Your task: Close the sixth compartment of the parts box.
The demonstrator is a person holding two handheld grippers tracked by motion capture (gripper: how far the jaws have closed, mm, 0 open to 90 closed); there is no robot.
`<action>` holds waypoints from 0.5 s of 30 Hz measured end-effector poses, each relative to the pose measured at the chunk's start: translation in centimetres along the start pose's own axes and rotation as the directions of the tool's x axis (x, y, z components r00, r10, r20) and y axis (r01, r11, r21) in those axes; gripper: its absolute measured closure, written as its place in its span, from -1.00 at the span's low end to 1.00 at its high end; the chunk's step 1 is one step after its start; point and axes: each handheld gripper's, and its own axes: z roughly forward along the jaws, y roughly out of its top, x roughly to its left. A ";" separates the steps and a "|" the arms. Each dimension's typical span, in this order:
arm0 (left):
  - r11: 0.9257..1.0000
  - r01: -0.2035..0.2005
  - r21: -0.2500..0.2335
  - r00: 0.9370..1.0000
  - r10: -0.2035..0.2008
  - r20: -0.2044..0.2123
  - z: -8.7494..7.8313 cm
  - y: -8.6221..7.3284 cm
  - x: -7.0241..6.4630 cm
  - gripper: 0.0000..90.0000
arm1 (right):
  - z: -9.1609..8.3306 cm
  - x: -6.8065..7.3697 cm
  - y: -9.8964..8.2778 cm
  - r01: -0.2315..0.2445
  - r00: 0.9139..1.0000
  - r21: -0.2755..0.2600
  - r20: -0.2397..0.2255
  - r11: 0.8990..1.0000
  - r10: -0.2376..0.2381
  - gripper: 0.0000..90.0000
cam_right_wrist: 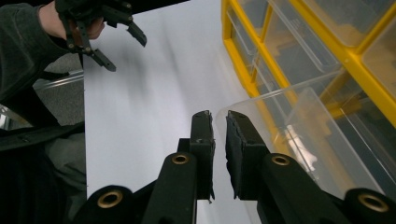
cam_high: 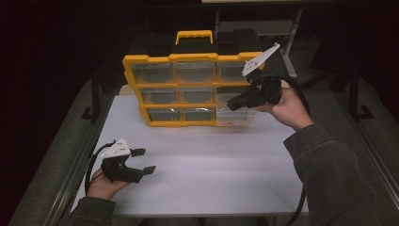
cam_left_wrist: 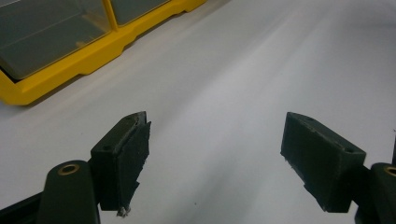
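Observation:
A yellow organiser [cam_high: 193, 59] with a black back and rows of clear drawers stands at the far side of the white table [cam_high: 211, 160]. Its bottom right clear drawer [cam_high: 235, 118] is pulled partly out. My right gripper [cam_high: 234, 103] reaches in from the right and is shut on that drawer; in the right gripper view the drawer's thin front wall [cam_right_wrist: 299, 135] sits pinched between the right gripper [cam_right_wrist: 219, 126] pads. My left gripper [cam_high: 143, 161] rests low near the table's front left, open with nothing between its fingers. The left gripper [cam_left_wrist: 215, 154] points across bare table.
The organiser's yellow base [cam_left_wrist: 70, 60] lies ahead and left of the left gripper. A yellow carry handle [cam_high: 194, 35] tops the organiser. Metal table rails run along both sides. The person's left hand and left gripper [cam_right_wrist: 122, 44] appear far off in the right gripper view.

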 end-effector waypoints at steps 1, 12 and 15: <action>1.000 0.002 -0.002 1.000 -0.002 0.000 0.0 0.0 0.0 -0.49 | -0.1 0.2 0.0 0.003 1.000 0.002 -0.003 1.000 -0.003 0.77; 1.000 0.006 0.004 1.000 -0.006 -0.003 -0.1 -0.1 0.0 -0.49 | 0.4 2.3 -0.7 0.037 0.999 -0.013 -0.038 0.999 -0.037 0.78; 1.000 0.008 0.003 1.000 -0.008 -0.003 0.0 -0.1 -0.1 -0.49 | 0.8 2.6 -1.1 0.038 0.998 -0.009 -0.047 0.999 -0.038 0.78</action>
